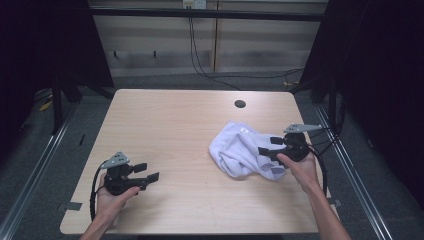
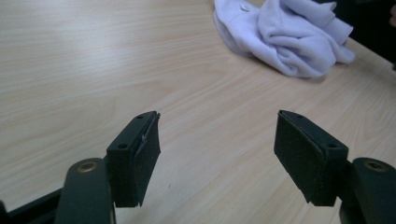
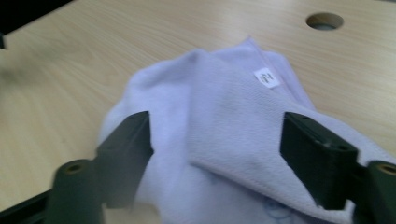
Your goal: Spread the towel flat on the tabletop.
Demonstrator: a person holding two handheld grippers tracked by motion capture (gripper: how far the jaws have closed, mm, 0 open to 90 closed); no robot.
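1. A crumpled white towel [image 1: 243, 150] lies on the right half of the wooden table [image 1: 175, 130], not far from the right edge.
2. The right tongs [image 1: 266, 150] are at the right side of the towel, held by the person's right hand [image 1: 300, 167]. In the right gripper view the two jaws stand wide apart above the cloth [image 3: 224, 126], one on each side of a fold, and they do not hold anything.
3. A small white label [image 3: 265, 77] is visible on the upper layer of the towel, near its far edge.
4. A round hole [image 1: 240, 104] is in the table behind the towel, apart from it.
5. The left tongs [image 1: 147, 172] are near the front left part of the table, held by the left hand [image 1: 114, 197], well apart from the towel. In the left gripper view the jaws are wide apart, with bare wood between them, and the towel [image 2: 285, 37] lies farther away.
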